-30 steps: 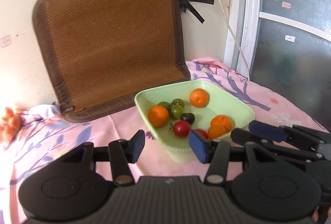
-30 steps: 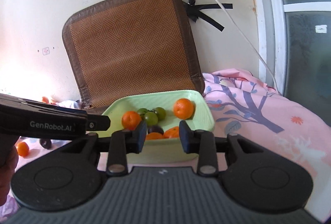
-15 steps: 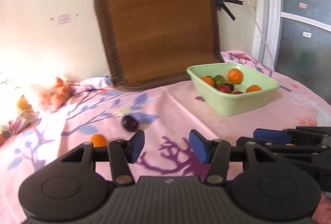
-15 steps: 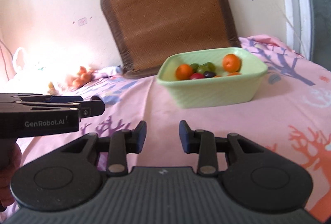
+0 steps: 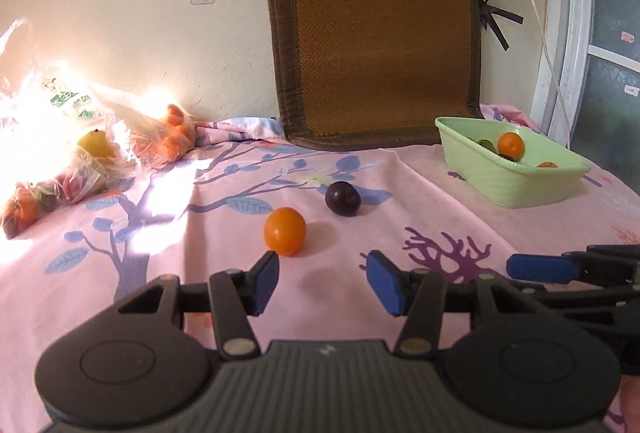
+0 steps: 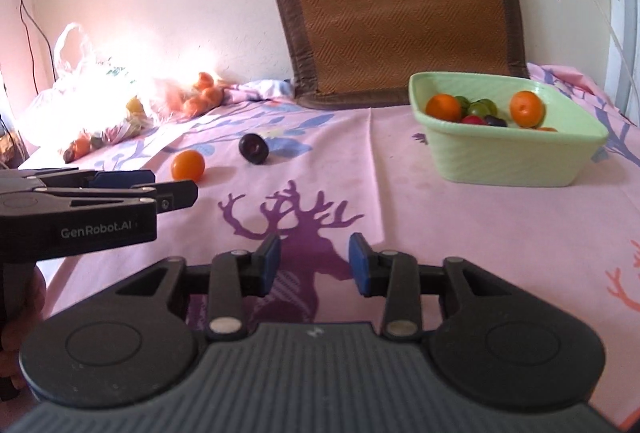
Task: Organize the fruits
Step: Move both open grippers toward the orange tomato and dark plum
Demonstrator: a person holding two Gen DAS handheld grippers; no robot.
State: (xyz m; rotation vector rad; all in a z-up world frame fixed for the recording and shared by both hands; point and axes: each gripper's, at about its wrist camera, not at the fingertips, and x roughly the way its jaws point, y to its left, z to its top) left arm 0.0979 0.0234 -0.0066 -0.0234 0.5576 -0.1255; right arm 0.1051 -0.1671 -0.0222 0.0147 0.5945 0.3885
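A small orange fruit (image 5: pixel 285 231) and a dark purple plum (image 5: pixel 343 198) lie loose on the pink cloth. My left gripper (image 5: pixel 323 275) is open and empty, just short of the orange fruit. A light green bowl (image 5: pixel 516 183) at the right holds oranges, green, red and dark fruits. In the right wrist view the orange fruit (image 6: pixel 188 164) and plum (image 6: pixel 253 148) lie at the left, the bowl (image 6: pixel 505 160) at the right. My right gripper (image 6: pixel 314 260) is open and empty over the cloth. The left gripper (image 6: pixel 120 189) shows at its left.
A brown woven mat (image 5: pixel 378 45) leans on the wall behind the bowl. Plastic bags of fruit (image 5: pixel 72 157) lie at the far left in glare. A white cable (image 5: pixel 548 45) hangs by the door frame at the right.
Both grippers have pulled back from the bowl and swung left. The loose orange fruit and plum now sit near the left gripper. Both stay open.
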